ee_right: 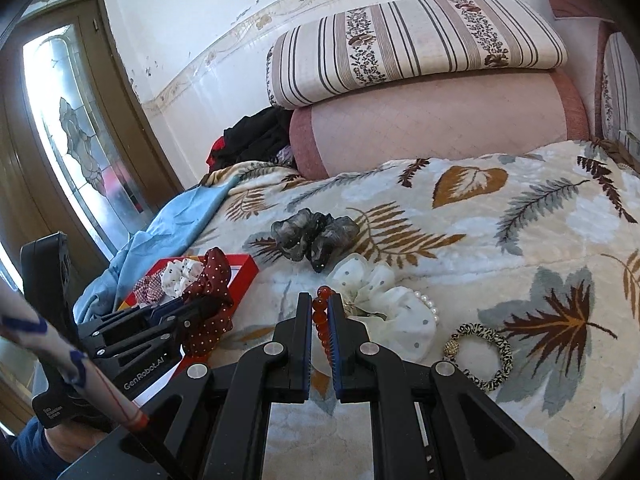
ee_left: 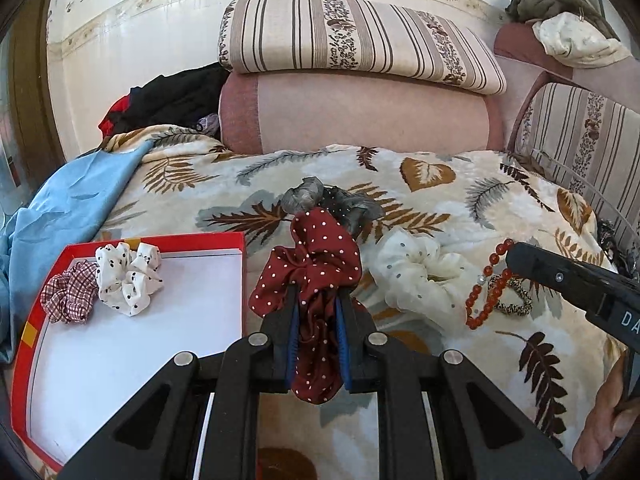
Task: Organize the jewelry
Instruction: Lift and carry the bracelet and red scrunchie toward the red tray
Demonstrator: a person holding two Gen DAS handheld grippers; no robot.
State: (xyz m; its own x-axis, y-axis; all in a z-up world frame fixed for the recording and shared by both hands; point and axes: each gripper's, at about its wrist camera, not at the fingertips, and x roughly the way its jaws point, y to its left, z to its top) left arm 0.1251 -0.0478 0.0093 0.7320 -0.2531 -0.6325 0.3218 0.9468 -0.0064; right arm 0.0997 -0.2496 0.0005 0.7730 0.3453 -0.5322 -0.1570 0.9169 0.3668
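My left gripper (ee_left: 318,300) is shut on a dark red polka-dot scrunchie (ee_left: 316,264) and holds it above the blanket, right of a red-rimmed white tray (ee_left: 140,328). The tray holds a white dotted scrunchie (ee_left: 128,276) and a red checked scrunchie (ee_left: 70,292). My right gripper (ee_right: 320,306) is shut on a red bead bracelet (ee_right: 323,328); the bracelet also shows hanging in the left wrist view (ee_left: 486,292). On the blanket lie a grey scrunchie (ee_right: 312,236), a cream scrunchie (ee_right: 384,308) and a leopard-print hair tie (ee_right: 484,356).
A leaf-patterned blanket (ee_right: 500,240) covers the bed. A pink bolster (ee_left: 360,112) and a striped cushion (ee_left: 352,36) stand at the back. Blue cloth (ee_left: 68,208) and dark clothes (ee_left: 168,100) lie at the left. A glass door (ee_right: 68,140) is further left.
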